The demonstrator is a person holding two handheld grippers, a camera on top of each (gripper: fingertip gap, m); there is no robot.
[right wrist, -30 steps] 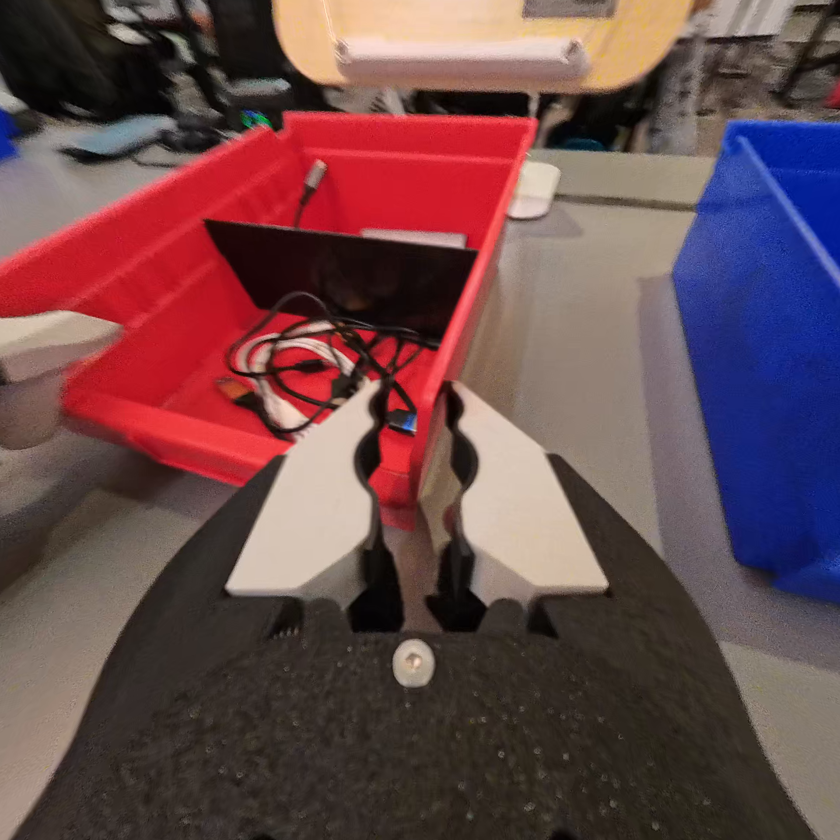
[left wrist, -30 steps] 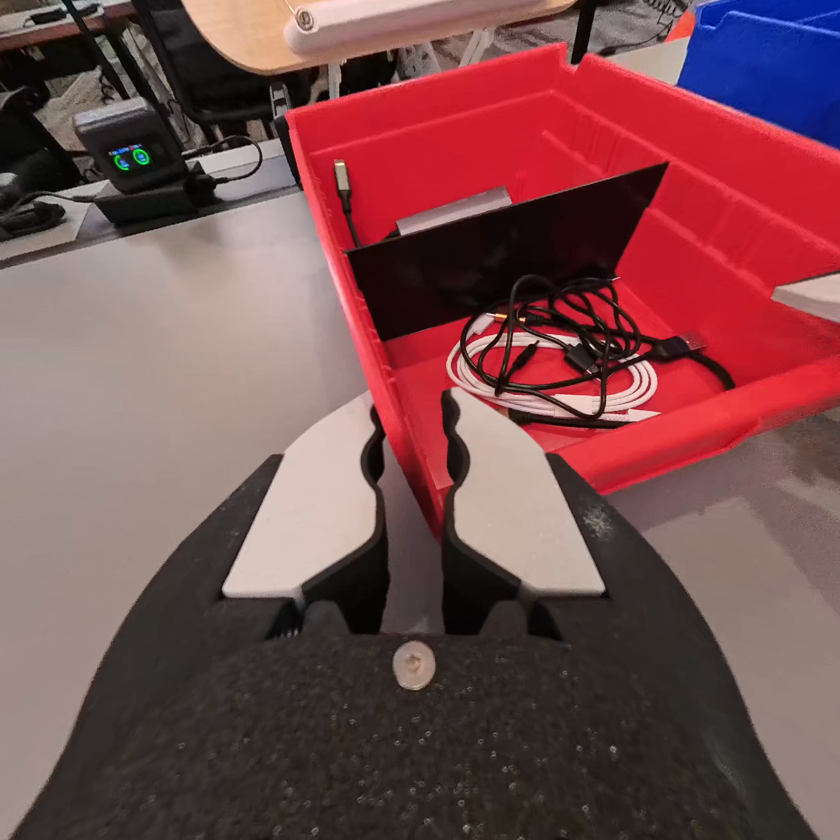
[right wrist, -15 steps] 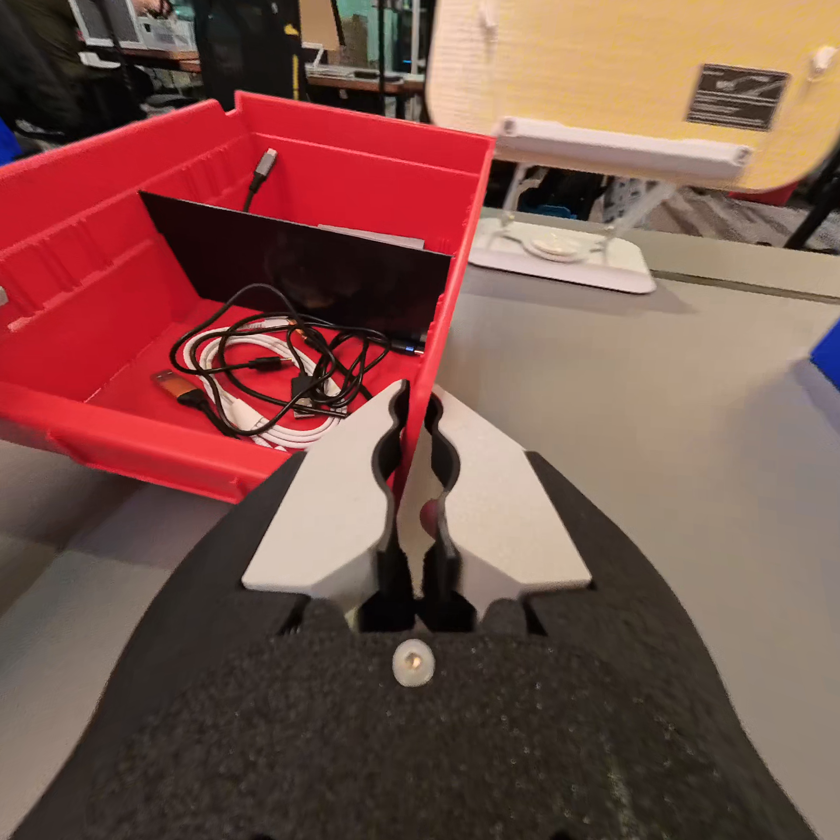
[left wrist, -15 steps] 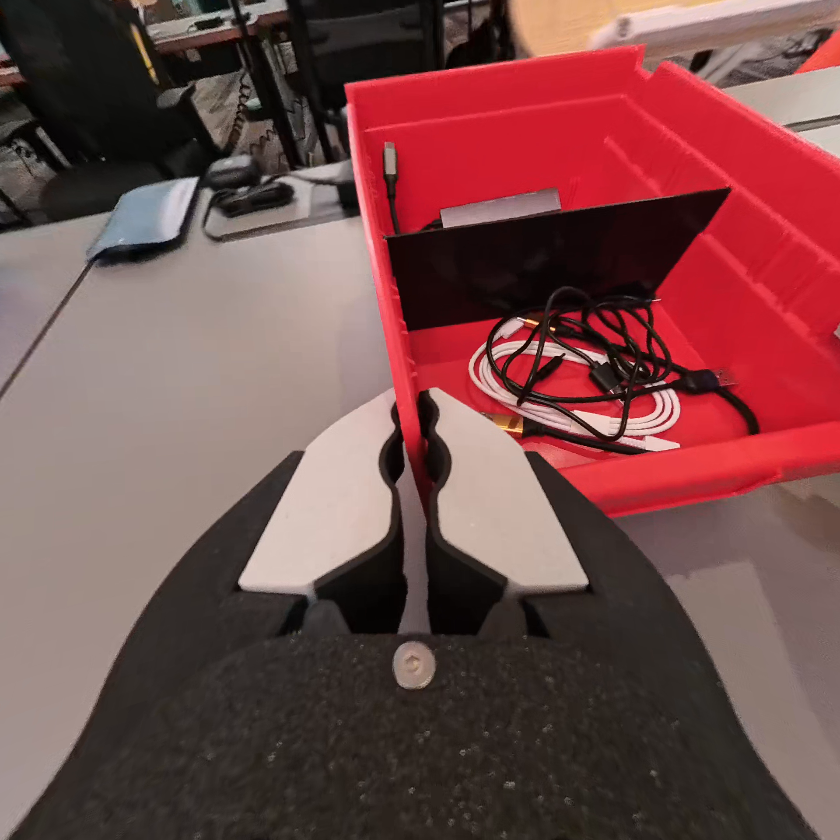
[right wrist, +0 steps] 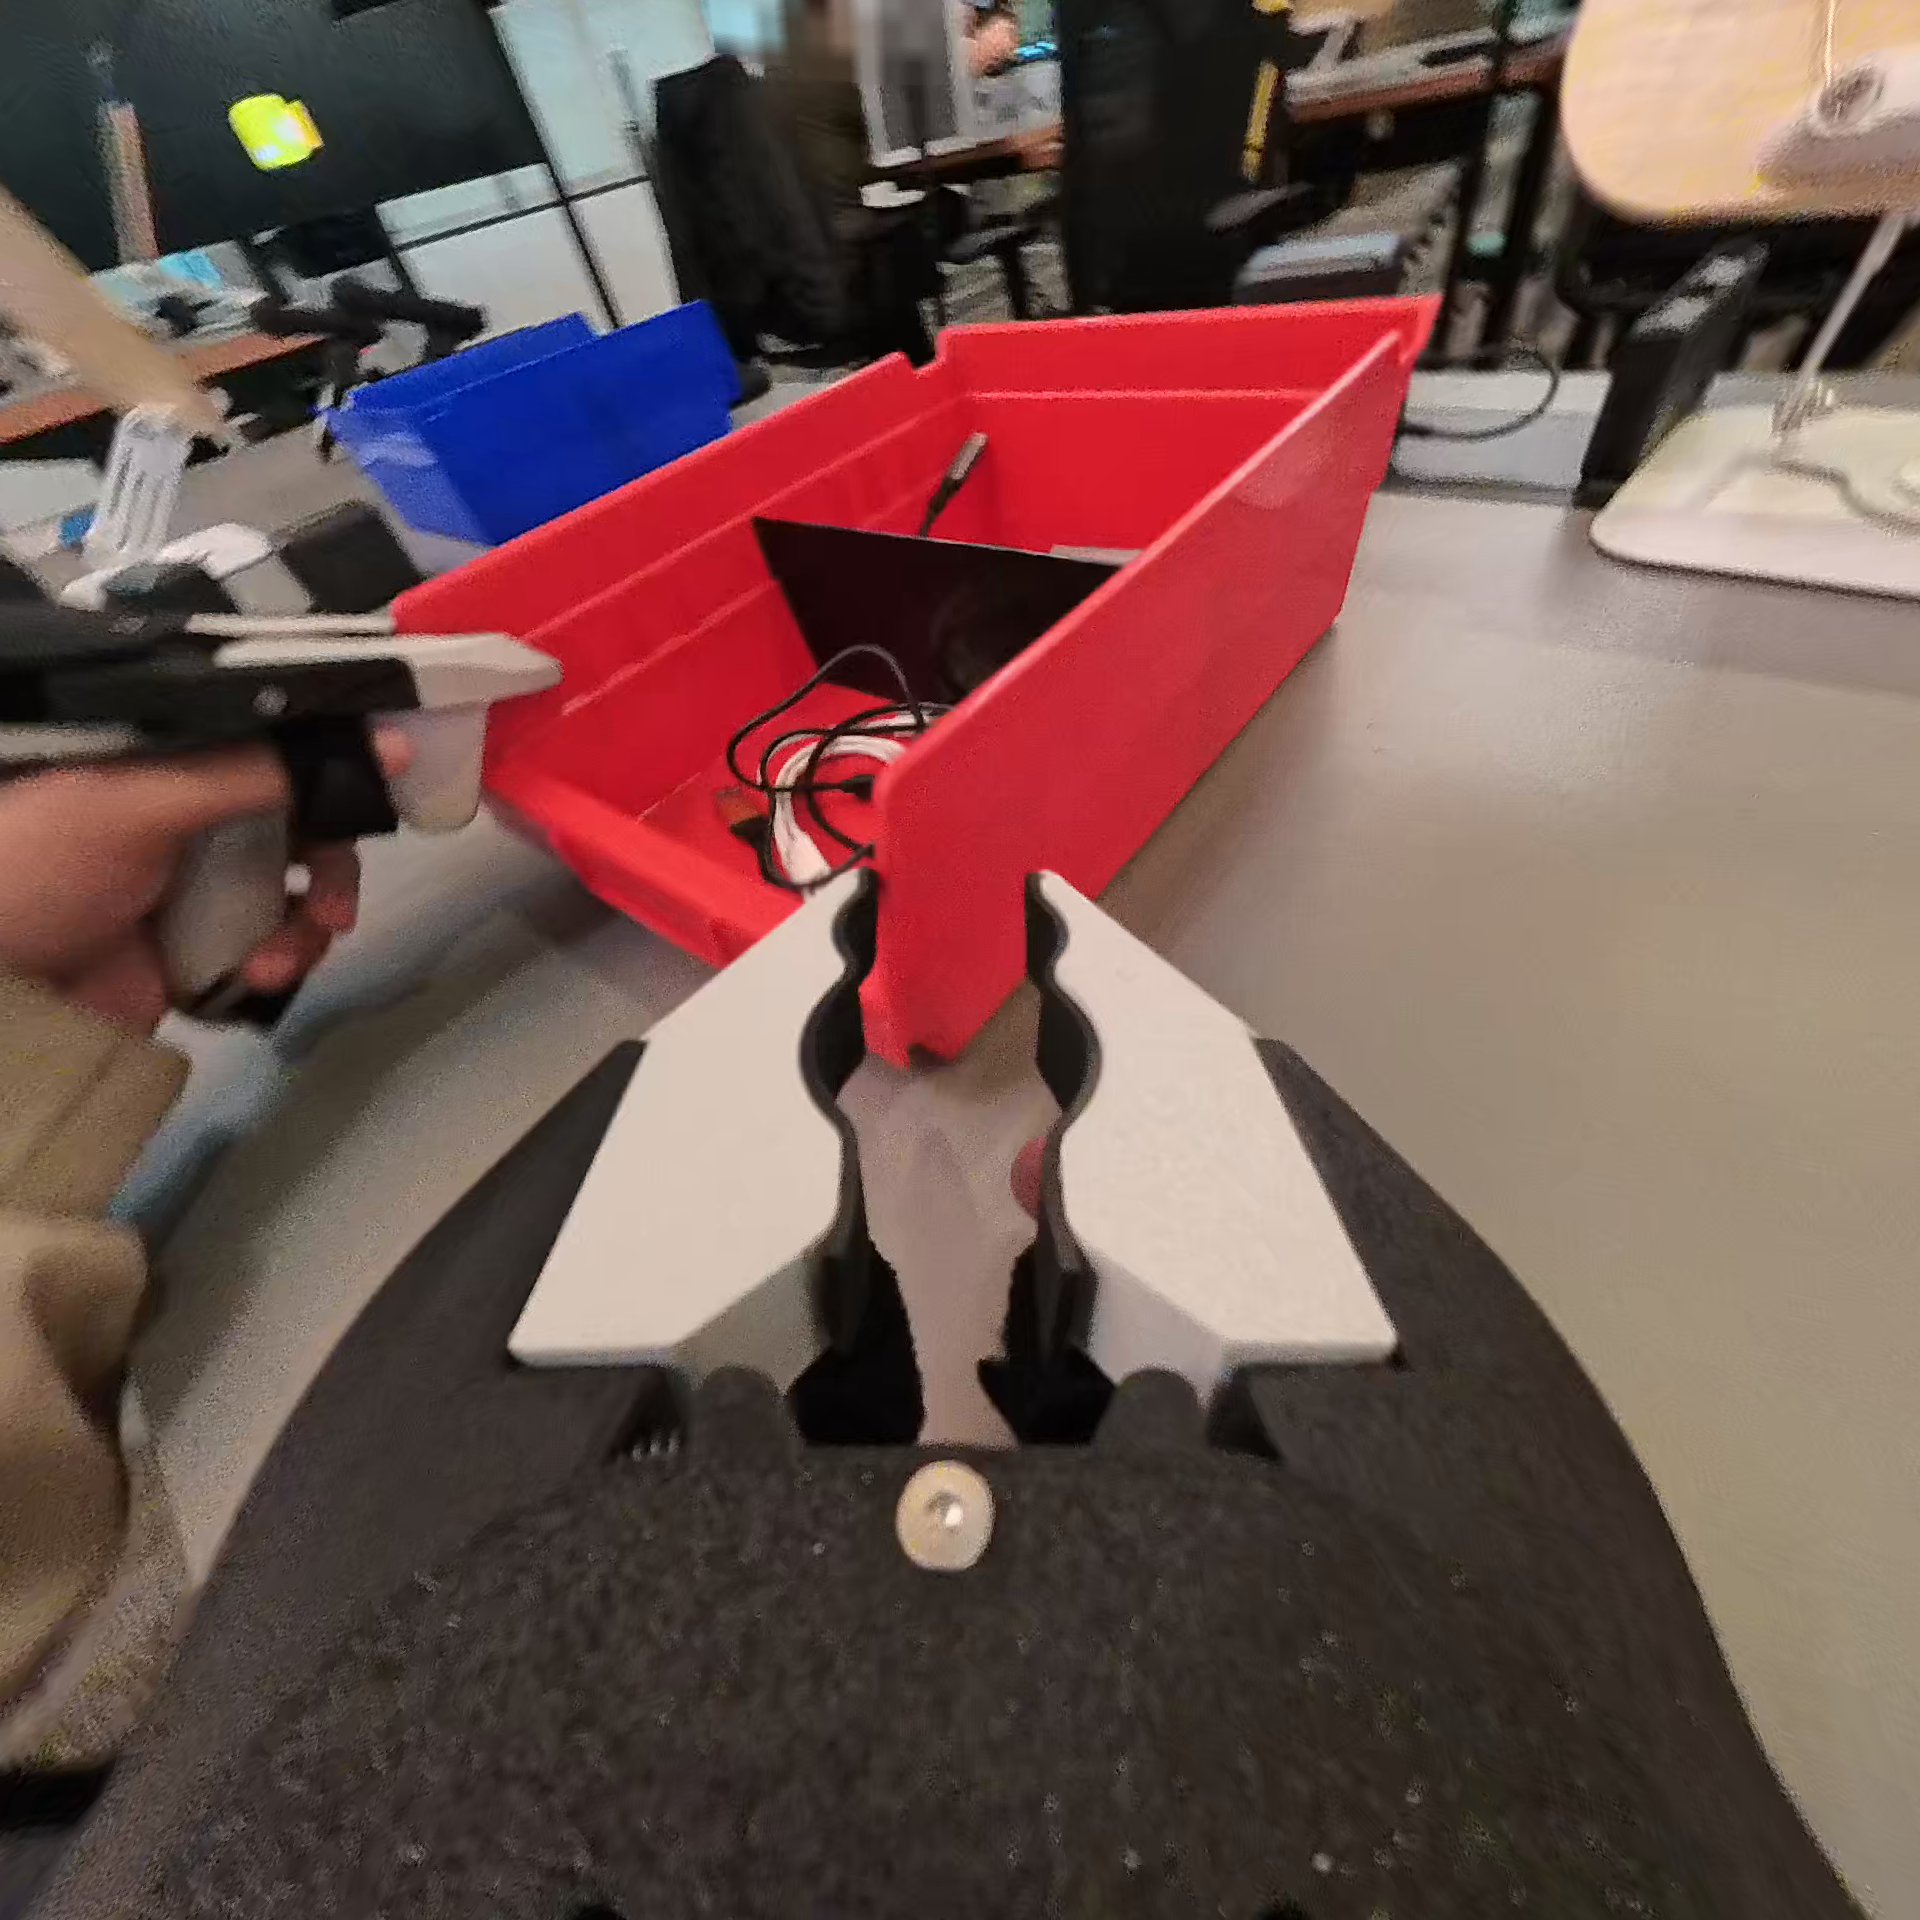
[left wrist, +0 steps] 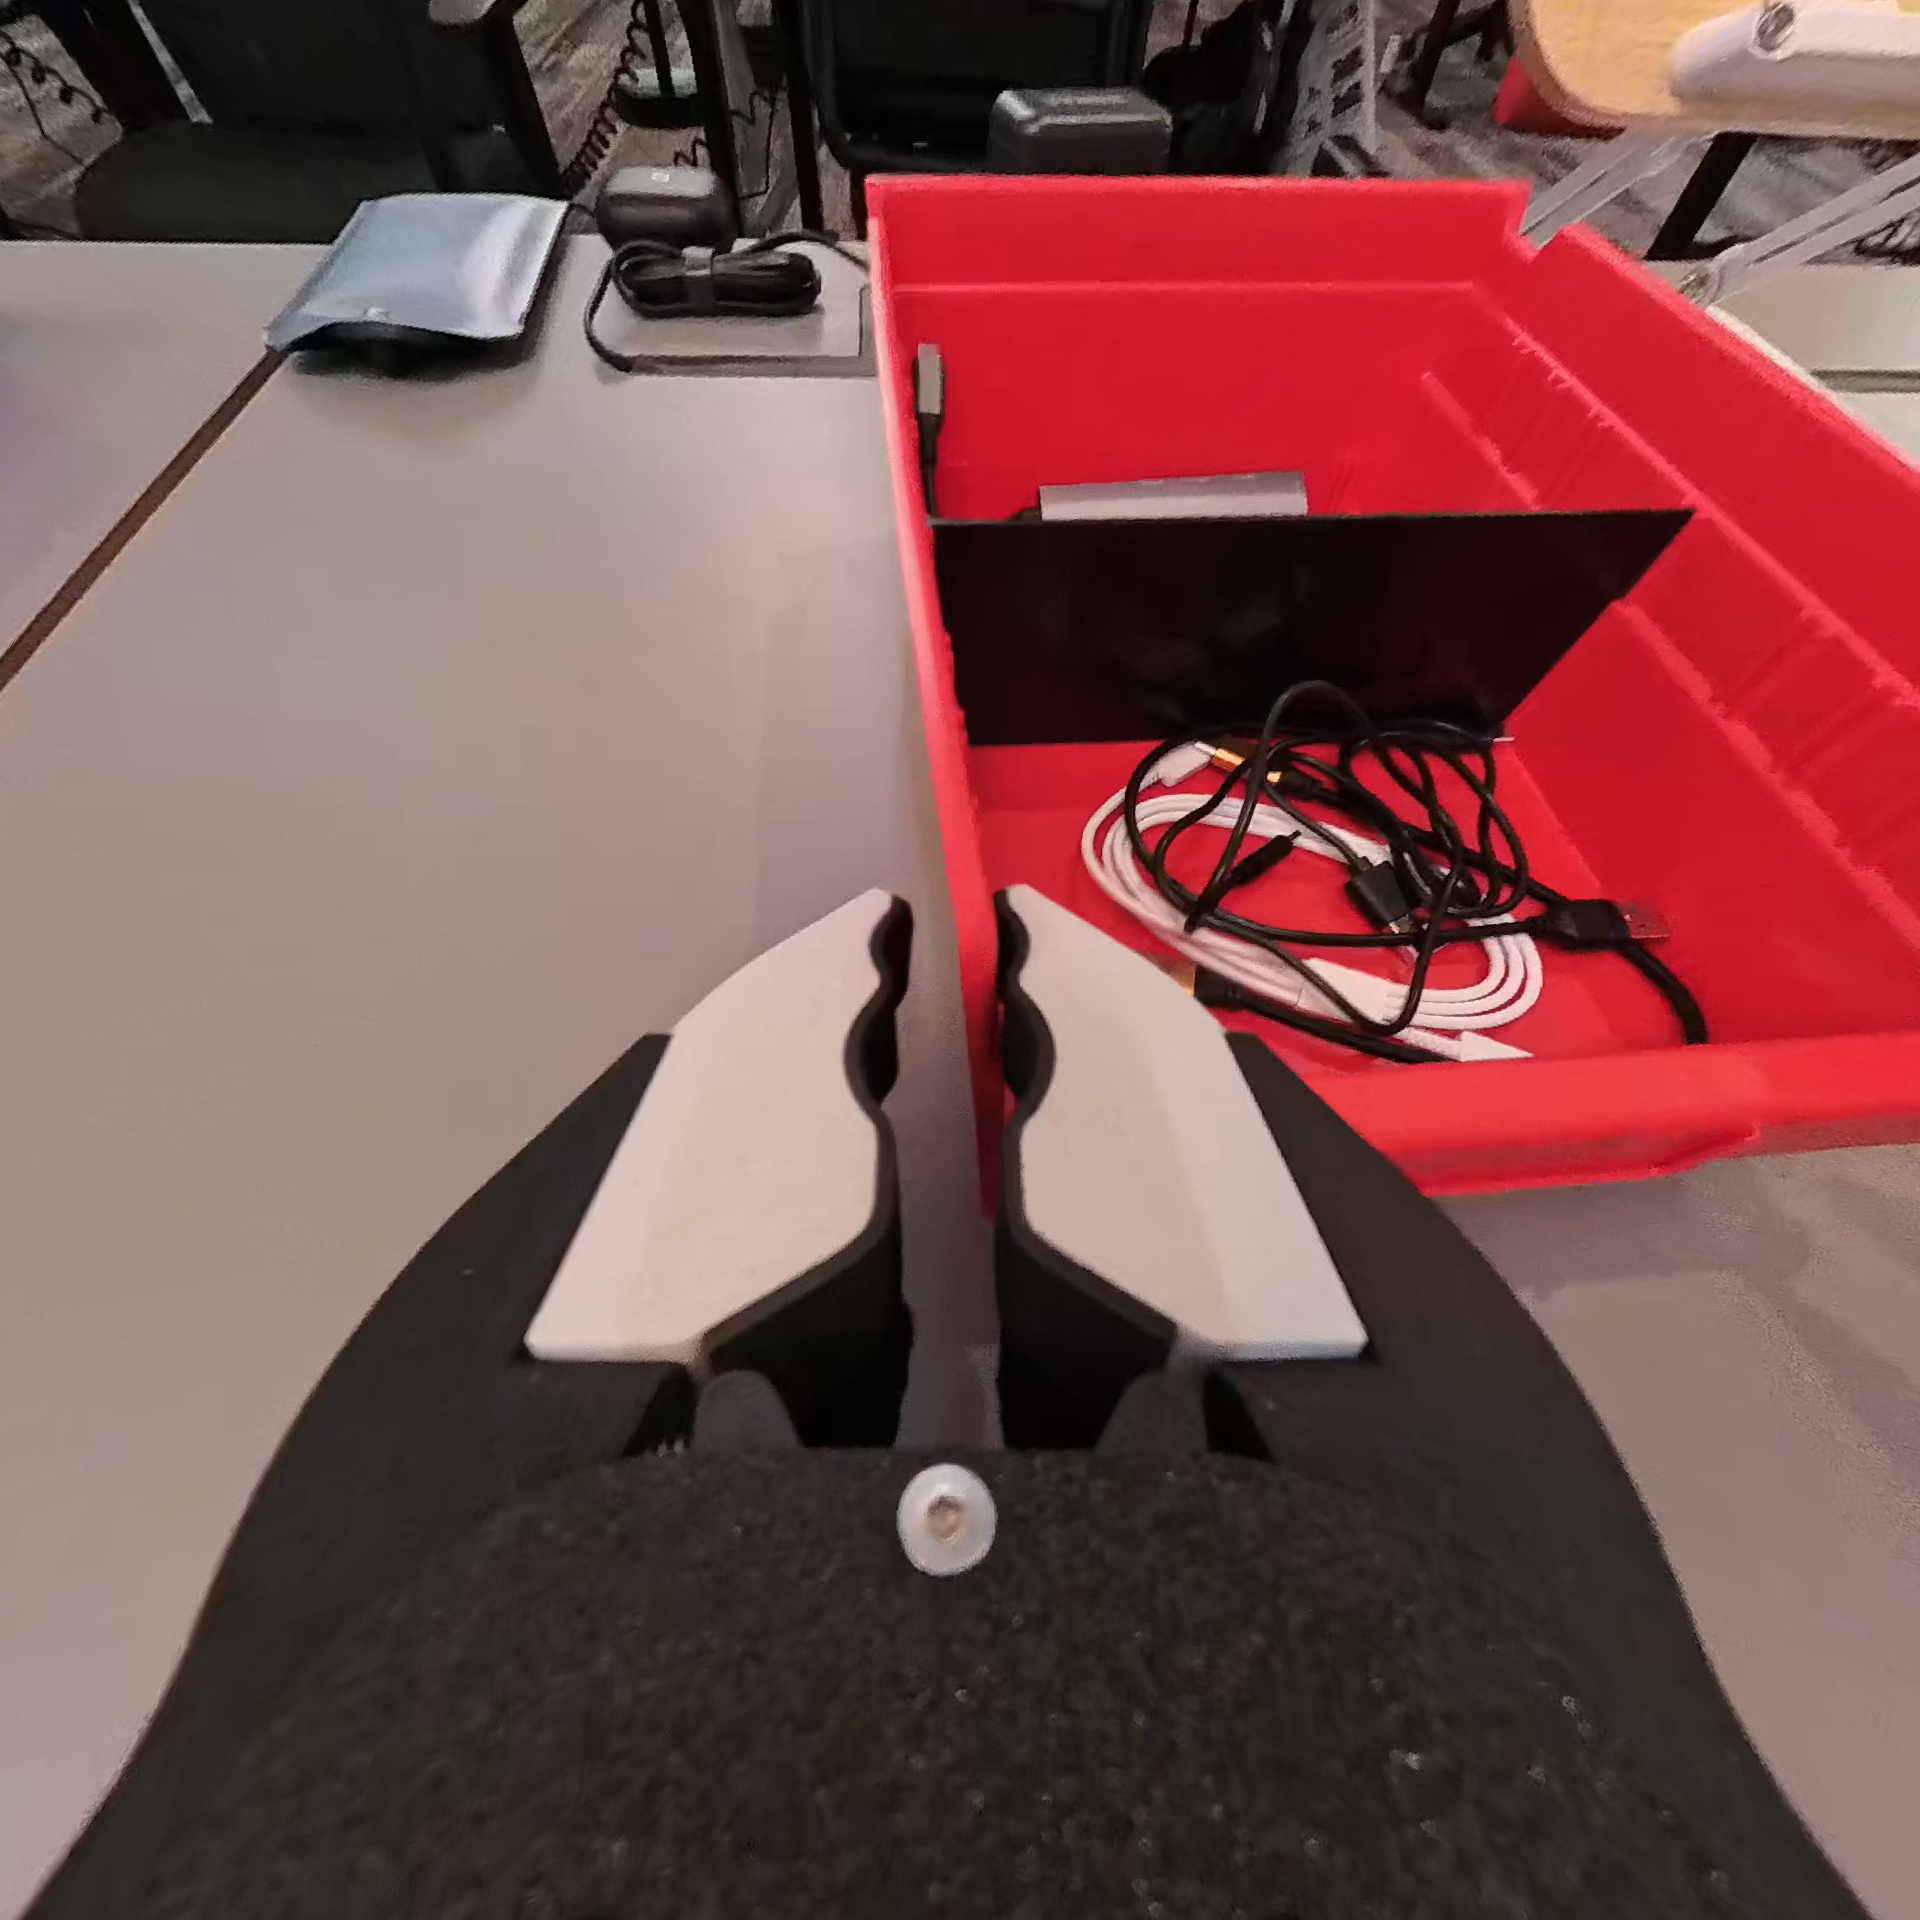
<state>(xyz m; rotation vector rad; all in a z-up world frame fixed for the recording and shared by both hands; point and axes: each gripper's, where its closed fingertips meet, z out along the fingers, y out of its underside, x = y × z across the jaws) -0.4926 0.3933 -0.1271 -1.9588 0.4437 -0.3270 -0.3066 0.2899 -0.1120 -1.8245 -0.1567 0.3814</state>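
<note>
Straddling red bin (left wrist: 1195, 239) near corners: left tongs (left wrist: 948, 914), right tongs (right wrist: 948, 888).

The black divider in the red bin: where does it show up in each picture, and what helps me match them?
Left wrist view: the black divider stands across the red bin, right of centre.
Right wrist view: upper centre, its right part hidden behind the bin's near wall.
Shared landmark: the cables lying in front of it, partly hidden in the right view.

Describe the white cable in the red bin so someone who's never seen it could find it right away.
Find the red bin on the grey table, then the compartment in front of its black divider. The white cable lies coiled on that floor, tangled under thin black cables; it is the only white one.
</note>
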